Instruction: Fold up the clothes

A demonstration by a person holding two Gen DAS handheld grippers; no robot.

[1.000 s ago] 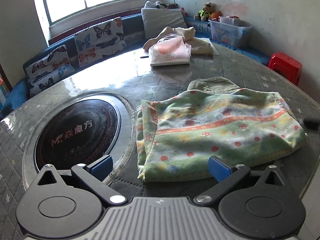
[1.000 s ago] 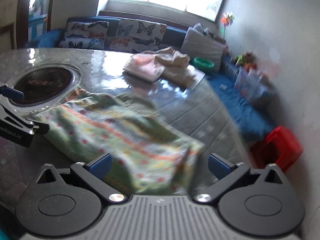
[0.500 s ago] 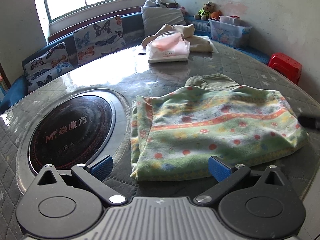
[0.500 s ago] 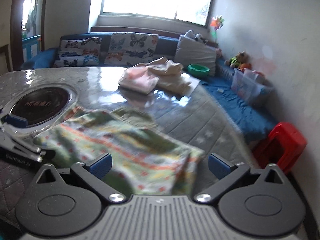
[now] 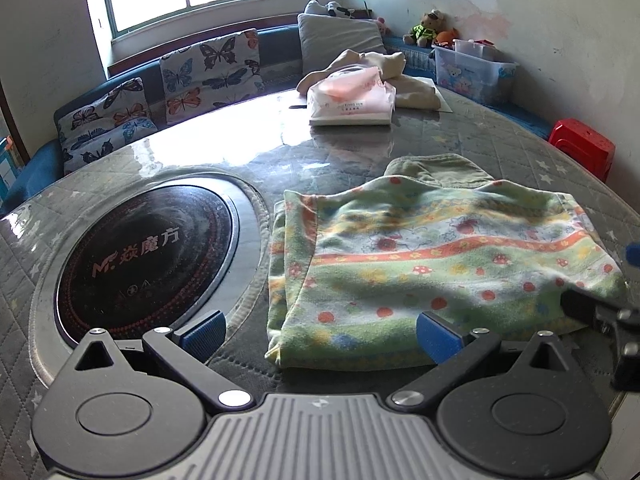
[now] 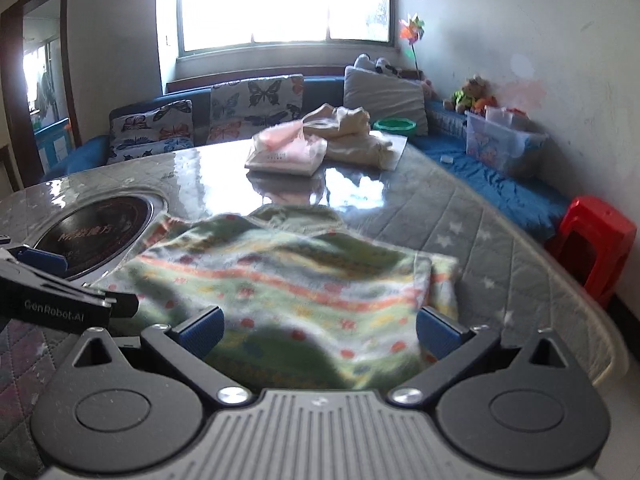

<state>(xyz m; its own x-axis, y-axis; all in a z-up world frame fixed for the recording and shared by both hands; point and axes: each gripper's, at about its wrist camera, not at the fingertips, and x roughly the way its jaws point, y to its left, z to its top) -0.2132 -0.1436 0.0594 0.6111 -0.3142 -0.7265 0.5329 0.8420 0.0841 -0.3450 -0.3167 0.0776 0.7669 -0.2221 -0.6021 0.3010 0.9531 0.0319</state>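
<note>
Both the left tongs (image 5: 318, 330) and right tongs (image 6: 320, 328) have moved closer, wide open and holding nothing, over the half-folded green cloth (image 5: 432, 264) at the worktop's (image 5: 360, 148) 6 o'clock edge, ready to fold again.

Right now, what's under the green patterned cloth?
An olive-green garment pokes out from under the green patterned cloth's far edge. How far it runs underneath is covered. The cloth's own lower layers show at its left edge, resting on the table.
</note>
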